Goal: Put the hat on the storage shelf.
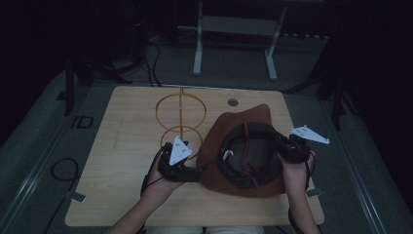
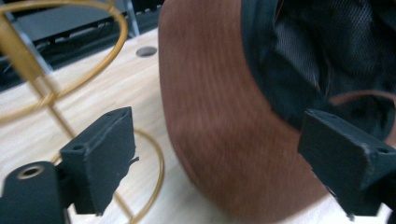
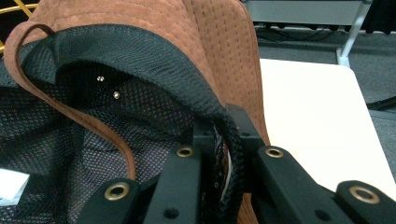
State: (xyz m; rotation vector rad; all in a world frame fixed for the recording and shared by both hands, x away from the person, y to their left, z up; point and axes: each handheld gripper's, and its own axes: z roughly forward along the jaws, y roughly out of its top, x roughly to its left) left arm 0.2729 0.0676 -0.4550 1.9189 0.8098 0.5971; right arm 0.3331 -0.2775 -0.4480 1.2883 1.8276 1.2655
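The right hand-held gripper (image 3: 219,140) is clamping the hat (image 1: 243,151) rim, the hat lying upturned on the counter (image 1: 122,146). The left hand-held gripper (image 2: 219,154) is gaping beside its brim, near the wire stand (image 1: 180,117).

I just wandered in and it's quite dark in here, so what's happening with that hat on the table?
A person is working on a brown hat lying upside down on a wooden table, using a hand-held gripper in each hand. The right gripper has its jaws shut on the hat's dark-lined inner band at the right side. The left gripper is open, its jaws astride the hat's left brim without pressing on it. A gold wire stand waits just behind the hat.
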